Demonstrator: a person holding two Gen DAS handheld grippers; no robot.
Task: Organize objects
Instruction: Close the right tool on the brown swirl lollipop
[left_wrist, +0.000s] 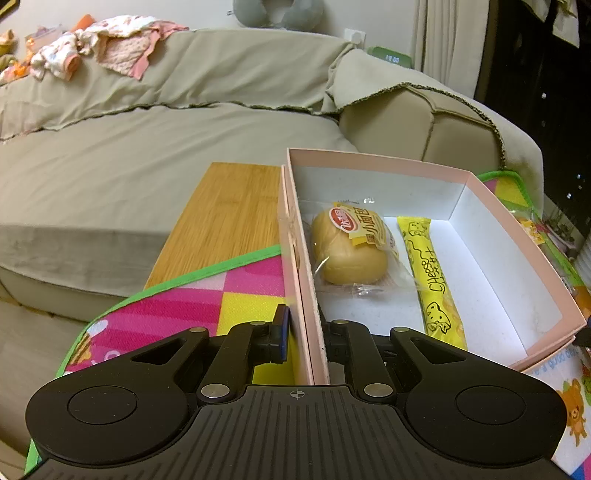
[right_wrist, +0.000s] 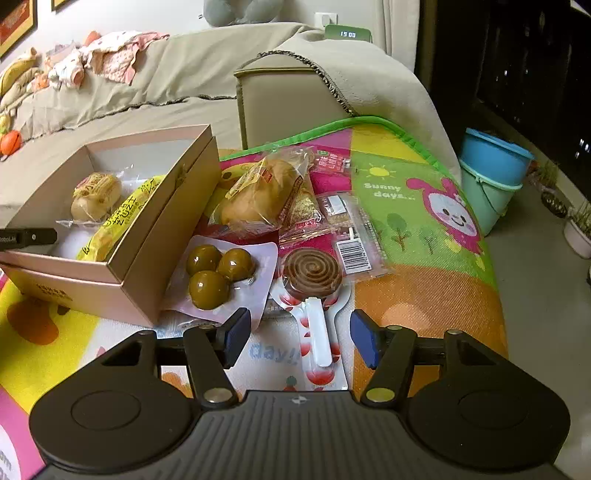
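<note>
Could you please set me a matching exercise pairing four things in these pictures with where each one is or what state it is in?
Things:
1. cheese stick
2. spiral lollipop
3. left gripper
4. blue bucket

Places or states:
A. on the floor, beside the mat
B. lying inside the pink box, beside a wrapped bun
C. clamped on the box's near wall
D. on the mat, just ahead of the open right gripper

Pairs: 1-B, 2-D, 3-C, 4-A

Open pink box (left_wrist: 480, 177) holds wrapped bun (left_wrist: 351, 251), cheese stick (left_wrist: 436, 284).
</note>
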